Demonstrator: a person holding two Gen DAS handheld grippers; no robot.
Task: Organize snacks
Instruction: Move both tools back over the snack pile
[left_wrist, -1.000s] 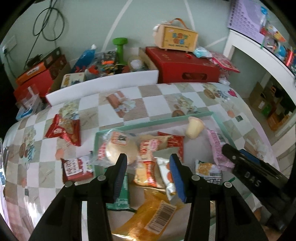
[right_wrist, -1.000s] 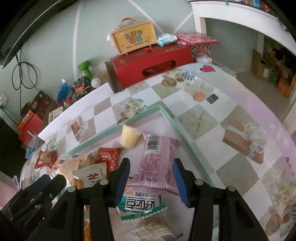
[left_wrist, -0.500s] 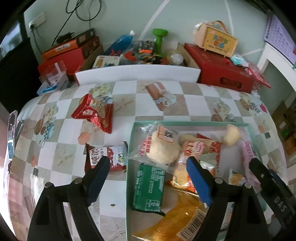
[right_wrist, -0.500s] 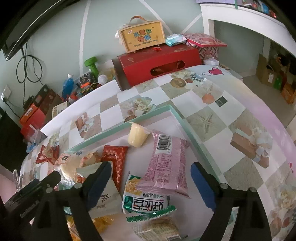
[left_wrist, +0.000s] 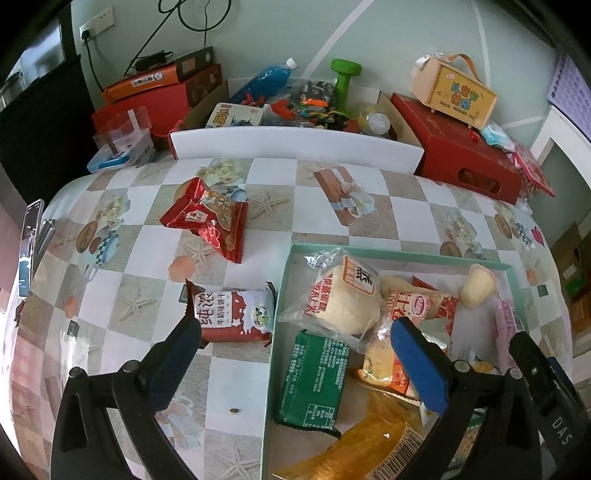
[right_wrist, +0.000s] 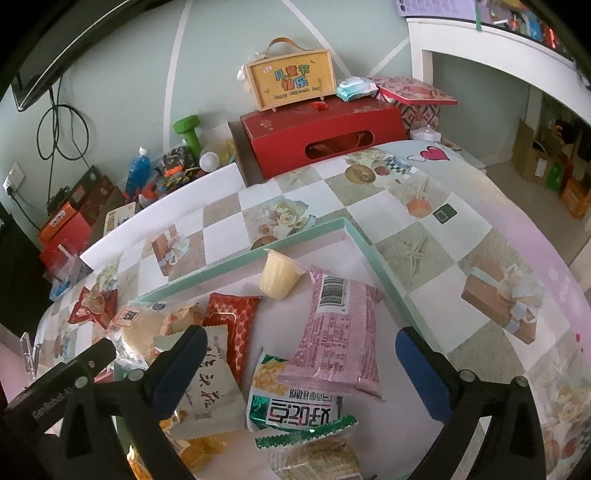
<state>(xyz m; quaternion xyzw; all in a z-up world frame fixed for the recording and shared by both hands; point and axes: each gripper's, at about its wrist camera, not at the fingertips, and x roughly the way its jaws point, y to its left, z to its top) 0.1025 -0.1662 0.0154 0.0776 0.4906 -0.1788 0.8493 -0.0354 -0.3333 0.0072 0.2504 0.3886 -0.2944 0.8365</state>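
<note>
Both pairs of jaws are spreading wide right now, and nothing is caught in either. The left gripper (left_wrist: 295, 354) hangs over the near-left corner of the mint-rimmed tray (left_wrist: 399, 255), its jaws straddling the tray's left wall: under the right-hand jaw lie the green packet (left_wrist: 314, 384) and the orange bag (left_wrist: 354, 454), both inside the tray. Just ahead of the left-hand jaw, out on the table (left_wrist: 129, 306), sits the red-and-white milk biscuit pack (left_wrist: 232, 314), nearly touching the tray wall but on the wrong side of it. That stray looks like the reason this hand has opened here. Farther out on that side, well clear of the tray, a red crinkled snack bag (left_wrist: 207, 218) lies on the checked cloth, also waiting.

The right gripper (right_wrist: 299, 362) hovers over the tray's other end. Between its jaws lie the pink packet (right_wrist: 340, 343), barcode up, and the green-and-white pouch (right_wrist: 295, 402) overlapping its near edge; a wafer pack (right_wrist: 314, 458) lies nearest of all, though the lower rim of the picture cuts it off. Beyond the jaws a yellow jelly cup (right_wrist: 279, 275) lies tipped near the tray's far wall. My read: snacks are heaped loosely, so most of the collecting is done, two packs remain outside.
</note>
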